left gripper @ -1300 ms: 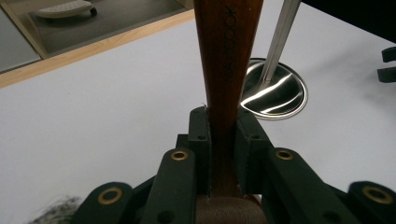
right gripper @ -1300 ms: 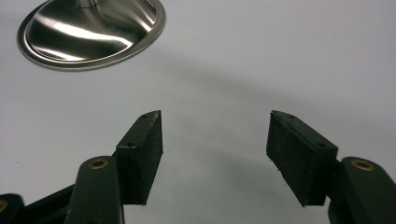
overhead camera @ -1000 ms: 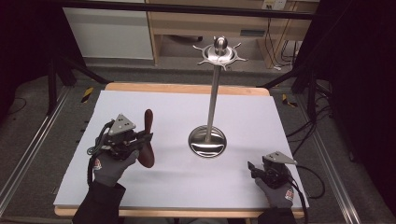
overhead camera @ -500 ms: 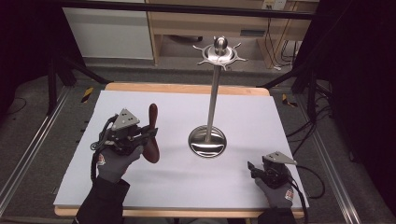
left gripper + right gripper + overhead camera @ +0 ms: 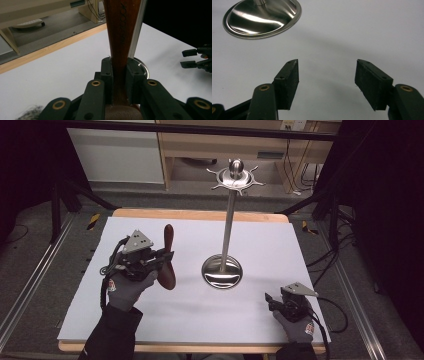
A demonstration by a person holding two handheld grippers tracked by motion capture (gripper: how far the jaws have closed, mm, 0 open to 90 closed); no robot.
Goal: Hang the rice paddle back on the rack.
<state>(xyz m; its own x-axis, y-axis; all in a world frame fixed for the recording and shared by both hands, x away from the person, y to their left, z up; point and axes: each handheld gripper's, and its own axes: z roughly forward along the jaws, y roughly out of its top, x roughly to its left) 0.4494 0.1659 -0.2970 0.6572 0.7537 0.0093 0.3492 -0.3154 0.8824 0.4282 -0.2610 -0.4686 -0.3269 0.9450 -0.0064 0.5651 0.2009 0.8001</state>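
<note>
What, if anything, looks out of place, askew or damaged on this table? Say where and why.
Nothing stands out. The metal stand is upright on the white table cover, with no spill or damage to see. The left gripper is shut on a wooden utensil, held roughly upright. The right gripper rests open near the front edge.

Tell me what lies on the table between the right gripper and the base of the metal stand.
Nothing: in the high view the white table cover is bare between the right gripper and the stand's round base. The right gripper view shows the same.

Wooden utensil's (image 5: 121,37) upper end cropped
</note>
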